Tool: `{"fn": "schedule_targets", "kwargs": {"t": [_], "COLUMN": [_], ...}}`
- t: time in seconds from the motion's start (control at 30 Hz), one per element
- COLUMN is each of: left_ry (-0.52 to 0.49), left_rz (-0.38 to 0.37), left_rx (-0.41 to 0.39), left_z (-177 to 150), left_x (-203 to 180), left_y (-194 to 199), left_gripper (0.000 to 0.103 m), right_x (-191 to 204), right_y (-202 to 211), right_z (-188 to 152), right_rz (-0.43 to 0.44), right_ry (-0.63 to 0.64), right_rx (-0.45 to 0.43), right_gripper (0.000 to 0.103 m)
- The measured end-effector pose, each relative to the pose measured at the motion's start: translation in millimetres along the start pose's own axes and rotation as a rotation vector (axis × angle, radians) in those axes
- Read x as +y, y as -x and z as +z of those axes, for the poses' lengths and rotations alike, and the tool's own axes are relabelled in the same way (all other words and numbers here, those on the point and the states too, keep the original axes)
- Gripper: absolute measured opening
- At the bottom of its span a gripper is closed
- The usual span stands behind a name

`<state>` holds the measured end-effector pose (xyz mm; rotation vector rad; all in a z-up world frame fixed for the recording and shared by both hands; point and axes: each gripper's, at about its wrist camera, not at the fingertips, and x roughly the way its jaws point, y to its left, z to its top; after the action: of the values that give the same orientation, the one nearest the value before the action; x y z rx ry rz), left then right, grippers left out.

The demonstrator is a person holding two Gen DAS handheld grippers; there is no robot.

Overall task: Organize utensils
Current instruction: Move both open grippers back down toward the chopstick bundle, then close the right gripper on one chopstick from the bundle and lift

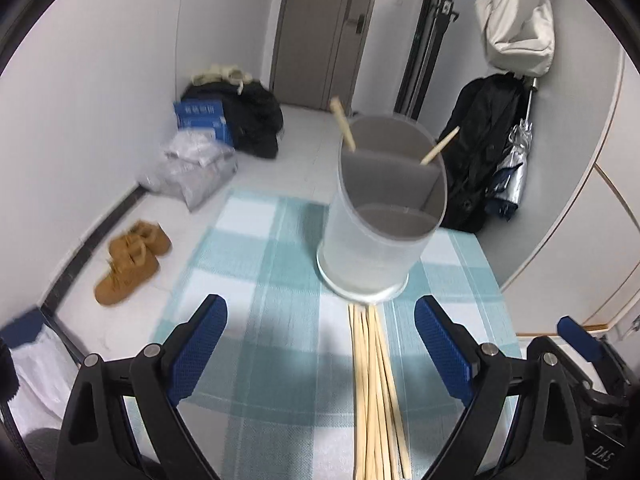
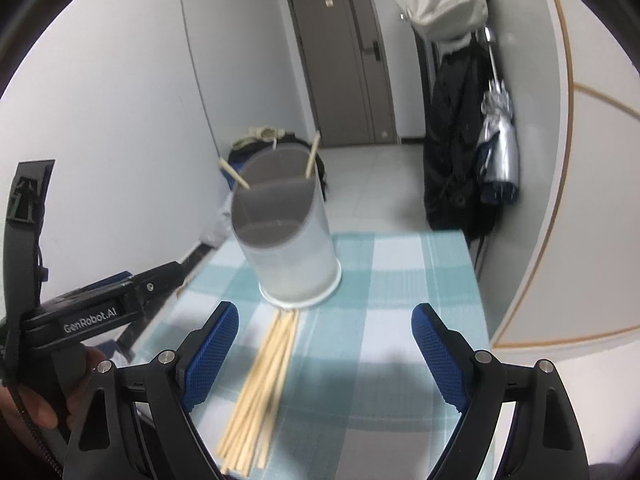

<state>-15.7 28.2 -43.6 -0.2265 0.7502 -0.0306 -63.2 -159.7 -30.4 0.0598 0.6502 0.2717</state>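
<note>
Chopsticks waiting beside the utensil holder
Left gripper and right gripper jaws apart, empty; loose chopsticks lie bundled on the checked tabletop, ends touching the divided holder, which contains two chopsticks

We see a frosted, translucent round holder standing upright on a checked teal-and-white cloth. Grey dividers split its inside into compartments. Two pale wooden chopsticks already stand in the far compartments, each leaning outward over the rim, one to the left and one to the right. In front of the holder, a loose bundle of more chopsticks lies flat on the cloth, its far tips touching or just short of the holder's base. From the right wrist view the bundle runs diagonally, fanning slightly at the near end.
</note>
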Motion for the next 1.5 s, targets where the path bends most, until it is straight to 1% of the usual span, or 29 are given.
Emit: {"fn": "schedule_targets", "kwargs": {"t": [0.13, 0.27, 0.33, 0.37, 0.43, 0.47, 0.53, 0.57, 0.6, 0.63, 0.73, 0.77, 0.83, 0.87, 0.9, 0.97, 1.03, 1.07, 1.1, 1.2, 1.23, 1.33, 1.37, 1.43, 1.47, 1.5], "left_ry": [-0.013, 0.034, 0.044, 0.057, 0.103, 0.128, 0.16, 0.175, 0.185, 0.191, 0.238, 0.263, 0.284, 0.287, 0.274, 0.243, 0.216, 0.215, 0.216, 0.244, 0.253, 0.262, 0.26, 0.254, 0.252, 0.251], "left_rz": [0.023, 0.032, 0.054, 0.052, 0.044, 0.037, 0.043, 0.047, 0.049, 0.053, 0.05, 0.05, 0.042, 0.041, 0.049, 0.068, 0.075, 0.075, 0.074, 0.072, 0.068, 0.075, 0.078, 0.079, 0.079, 0.08], "left_rx": [0.016, 0.022, 0.028, 0.035, 0.061, 0.071, 0.083, 0.083, 0.088, 0.095, 0.122, 0.131, 0.141, 0.143, 0.139, 0.131, 0.125, 0.127, 0.131, 0.147, 0.153, 0.157, 0.156, 0.156, 0.157, 0.163], "left_z": [-5.0, 1.5, 4.3, 5.4, 7.5, 8.1, 9.6, 10.1, 10.9, 11.3, 11.1, 10.1, 10.5, 10.7, 10.3, 11.4, 10.3, 9.5, 9.7, 9.2, 9.3, 8.5, 8.6, 7.8, 7.3, 6.5], "left_x": [10.2, 23.6, 31.0, 34.8, 44.1, 49.3, 58.1, 63.3, 67.1, 68.7, 78.5, 82.0, 84.0, 84.0, 81.4, 79.8, 78.0, 78.5, 81.9, 90.0, 91.7, 94.9, 94.6, 93.7, 93.6, 93.2], "left_y": [-8.8, -14.8, -18.9, -21.1, -26.7, -29.0, -32.0, -32.1, -33.2, -34.7, -38.8, -39.5, -41.1, -41.2, -40.4, -39.5, -38.0, -37.6, -38.0, -40.7, -41.2, -42.1, -42.1, -41.7, -42.0, -42.9], "left_gripper": [0.092, 0.092, 0.092, 0.092, 0.092, 0.092, 0.092, 0.092, 0.092, 0.092, 0.092, 0.092, 0.092, 0.092, 0.092, 0.092, 0.092, 0.092, 0.092, 0.092, 0.092, 0.092, 0.092, 0.092, 0.092, 0.092], "right_x": [-2.3, 0.8, 4.0, 6.2, 11.1, 13.6, 16.2, 18.2, 19.5, 20.8, 24.2, 25.4, 28.1, 30.5, 32.1, 36.3, 42.2, 43.6, 46.6, 55.5, 57.3, 59.6, 60.0, 57.9, 56.9, 57.0], "right_y": [-16.8, -33.0, -47.1, -53.5, -70.8, -79.7, -93.2, -102.3, -106.9, -112.7, -121.9, -124.0, -128.3, -130.7, -130.9, -130.3, -130.0, -129.4, -128.8, -127.4, -129.1, -131.6, -132.1, -132.4, -131.6, -132.4], "right_z": [-8.1, -14.6, -16.4, -17.1, -19.4, -20.8, -23.4, -25.1, -26.2, -27.5, -31.5, -32.5, -36.1, -38.6, -39.5, -39.9, -39.8, -39.0, -39.7, -41.9, -43.4, -43.2, -42.5, -42.1, -41.7, -41.0], "right_rz": [-0.004, 0.003, 0.002, -0.001, -0.009, -0.009, -0.014, -0.014, -0.013, -0.012, -0.016, -0.014, -0.001, -0.005, -0.005, -0.014, -0.032, -0.031, -0.024, -0.044, -0.049, -0.058, -0.055, -0.034, -0.03, -0.03], "right_ry": [0.002, 0.028, 0.044, 0.054, 0.08, 0.095, 0.116, 0.13, 0.137, 0.145, 0.159, 0.162, 0.167, 0.182, 0.192, 0.213, 0.237, 0.244, 0.255, 0.306, 0.315, 0.307, 0.303, 0.277, 0.271, 0.275], "right_rx": [0.063, 0.115, 0.161, 0.18, 0.23, 0.251, 0.282, 0.312, 0.329, 0.346, 0.372, 0.381, 0.405, 0.42, 0.426, 0.424, 0.438, 0.443, 0.452, 0.459, 0.477, 0.487, 0.485, 0.49, 0.493, 0.495], "right_gripper": [0.088, 0.087, 0.082, 0.079, 0.078, 0.075, 0.07, 0.064, 0.061, 0.061, 0.056, 0.053, 0.05, 0.044, 0.041, 0.041, 0.036, 0.032, 0.03, 0.03, 0.03, 0.03, 0.028, 0.022, 0.012, 0.007]}}
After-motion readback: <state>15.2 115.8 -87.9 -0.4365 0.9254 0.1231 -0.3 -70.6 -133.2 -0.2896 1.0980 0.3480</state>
